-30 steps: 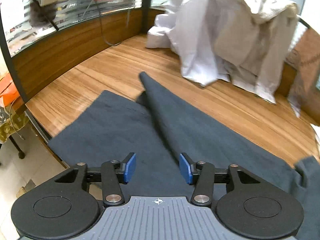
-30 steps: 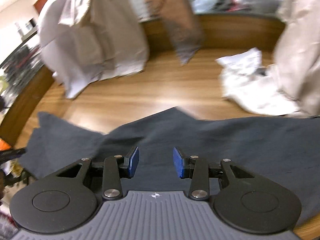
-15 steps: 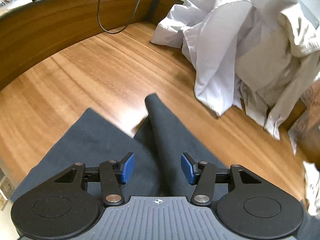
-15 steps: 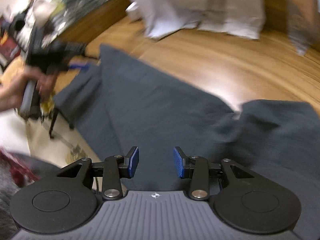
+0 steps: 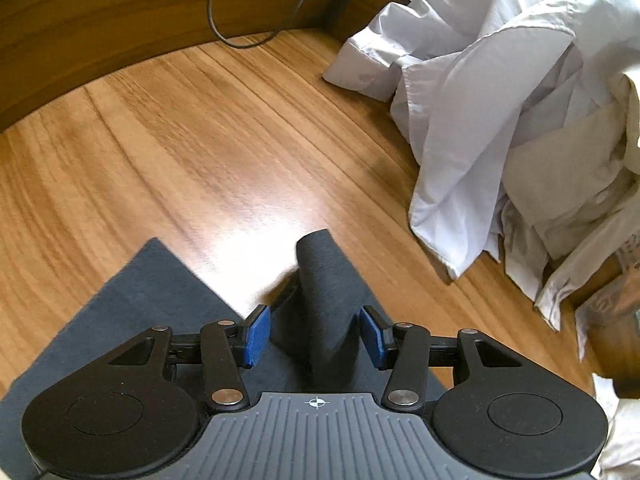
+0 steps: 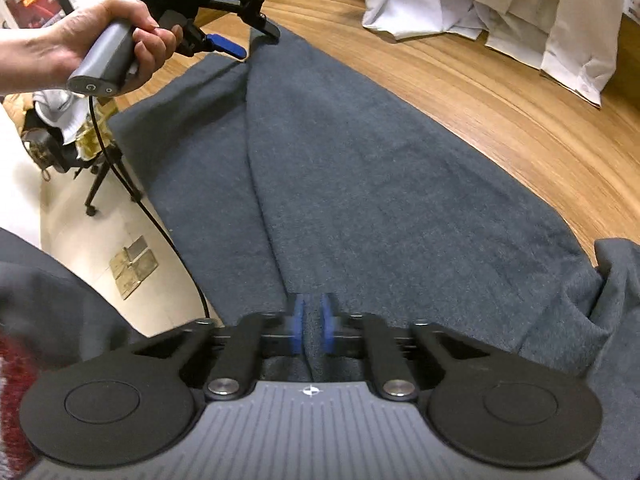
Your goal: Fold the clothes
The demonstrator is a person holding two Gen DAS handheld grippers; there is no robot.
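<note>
In your left wrist view, your left gripper (image 5: 314,338) straddles a raised ridge of the dark cloth (image 5: 324,288); its jaws have just been closing, with that fold between them, the right pad looks to touch the fabric while the left pad stands a little off it, so the fold is not yet pinched. The cloth lies on the wooden table (image 5: 192,144), its ridge running away from you and ending in a rounded tip over the bare wood. A heap of white shirts (image 5: 500,112) sits at the far right, apart from the cloth, and a black cable (image 5: 224,36) loops down at the table's back edge. In your right wrist view, your right gripper (image 6: 312,326) has its blue pads drawn together on a crease of the same cloth at its near edge, the fabric nipped between them. From there the crease runs up the cloth to your left hand (image 6: 96,46), which holds the other gripper over the far end of the fold. The cloth spreads across the table and hangs over its left edge above the pale floor (image 6: 60,232).
</note>
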